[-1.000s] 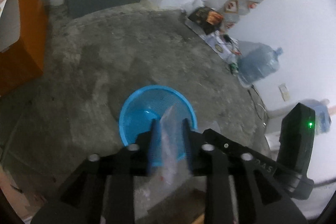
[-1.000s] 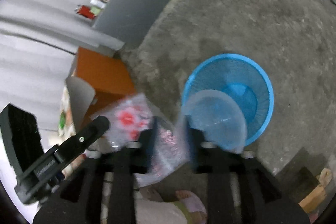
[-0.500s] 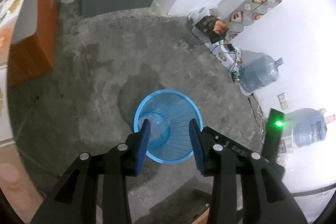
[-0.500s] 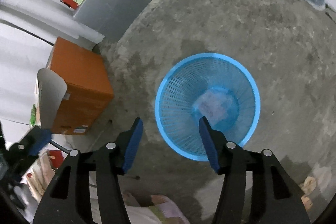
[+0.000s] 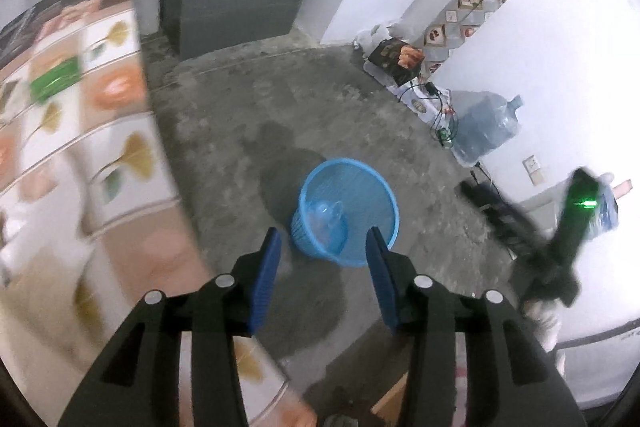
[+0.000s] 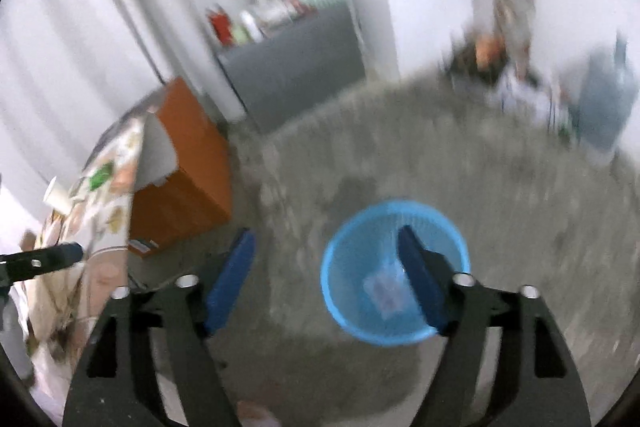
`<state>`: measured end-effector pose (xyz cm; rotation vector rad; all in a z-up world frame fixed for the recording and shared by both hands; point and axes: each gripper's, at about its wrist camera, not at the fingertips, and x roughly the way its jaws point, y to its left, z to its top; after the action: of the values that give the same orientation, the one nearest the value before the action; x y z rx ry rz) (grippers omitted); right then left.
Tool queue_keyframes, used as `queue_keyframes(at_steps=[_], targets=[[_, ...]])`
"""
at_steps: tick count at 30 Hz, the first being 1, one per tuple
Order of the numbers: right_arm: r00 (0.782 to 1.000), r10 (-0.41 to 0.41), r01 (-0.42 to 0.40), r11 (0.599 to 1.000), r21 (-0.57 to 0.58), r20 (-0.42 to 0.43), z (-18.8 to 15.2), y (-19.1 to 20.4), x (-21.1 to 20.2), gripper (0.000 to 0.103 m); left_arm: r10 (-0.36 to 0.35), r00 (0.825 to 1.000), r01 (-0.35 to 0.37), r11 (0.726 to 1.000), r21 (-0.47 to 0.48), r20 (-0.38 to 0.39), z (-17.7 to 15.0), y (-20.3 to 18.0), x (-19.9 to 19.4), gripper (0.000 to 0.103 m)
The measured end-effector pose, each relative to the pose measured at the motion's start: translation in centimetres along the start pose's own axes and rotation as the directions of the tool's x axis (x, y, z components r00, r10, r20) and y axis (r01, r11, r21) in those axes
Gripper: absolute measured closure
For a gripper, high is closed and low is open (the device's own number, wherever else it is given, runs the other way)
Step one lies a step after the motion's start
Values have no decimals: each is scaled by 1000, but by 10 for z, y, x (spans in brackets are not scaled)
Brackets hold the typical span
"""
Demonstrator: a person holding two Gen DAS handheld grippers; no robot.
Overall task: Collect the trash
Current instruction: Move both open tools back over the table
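No text, label or number can be read anywhere in either view

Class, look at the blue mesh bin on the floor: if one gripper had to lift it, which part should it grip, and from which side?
Probably the rim, from above. The blue bin stands upright on the concrete floor with its mouth open upward, so one finger can go inside and one outside the thin wall. Its body looks too wide to span, and clear plastic trash lies low inside, clear of the rim.

Both wrist fisheyes are looking steeply down past their own fingers at the concrete floor [image 5: 248,115]. Each is framing the blue basket [image 5: 352,187] lower centre, fairly near; both are sharing the grey cabinet [image 6: 296,67] at top. Right view is blurred.
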<state>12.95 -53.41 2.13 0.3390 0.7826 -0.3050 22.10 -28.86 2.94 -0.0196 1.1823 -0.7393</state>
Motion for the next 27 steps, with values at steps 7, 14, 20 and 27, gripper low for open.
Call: queue_keyframes(at_steps=[7,14,20,27], targets=[[970,67,-34,989,-144,233,19,67,-81,8,32,993,-28,999,-37,112,-36,51,-93,60],[934,306,-275,945,-174,186,28,123,-96,8,106,952,-63,986,-155,287,-70,123,-202,54],[903,428,-418,896,-148,43,30,169,-73,8,262,885,-133,935,-330,385,-102,203,-276,47],[839,527,-536,843,-42,-135,19,217,-42,8,326,872,-117,863,-492,364,-120,286,-301,43]])
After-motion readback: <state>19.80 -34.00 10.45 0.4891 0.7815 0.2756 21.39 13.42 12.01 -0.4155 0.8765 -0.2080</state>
